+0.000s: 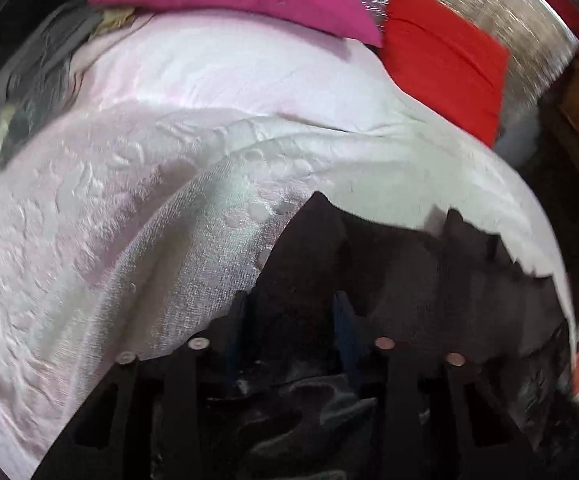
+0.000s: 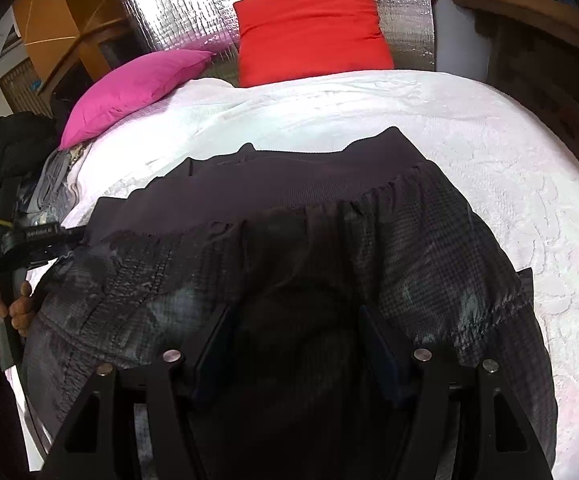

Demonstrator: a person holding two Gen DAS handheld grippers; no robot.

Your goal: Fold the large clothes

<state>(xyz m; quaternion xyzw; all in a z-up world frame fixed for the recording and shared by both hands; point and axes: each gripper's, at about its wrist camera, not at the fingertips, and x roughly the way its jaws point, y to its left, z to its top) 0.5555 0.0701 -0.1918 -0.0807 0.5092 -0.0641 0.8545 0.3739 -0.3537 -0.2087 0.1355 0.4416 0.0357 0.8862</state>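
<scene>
A dark padded jacket with a ribbed hem band lies on the pale bed cover. My right gripper stands with its jaws apart over the jacket's dark fabric, which lies between and over the fingers. My left gripper has its jaws apart with the jacket draped between them; it also shows at the jacket's left edge in the right wrist view. Whether either gripper pinches the cloth is hidden.
A pink pillow and a red pillow lie at the head of the bed against a silver foil panel. Grey clothes are heaped at the left edge. Wooden furniture stands at the right.
</scene>
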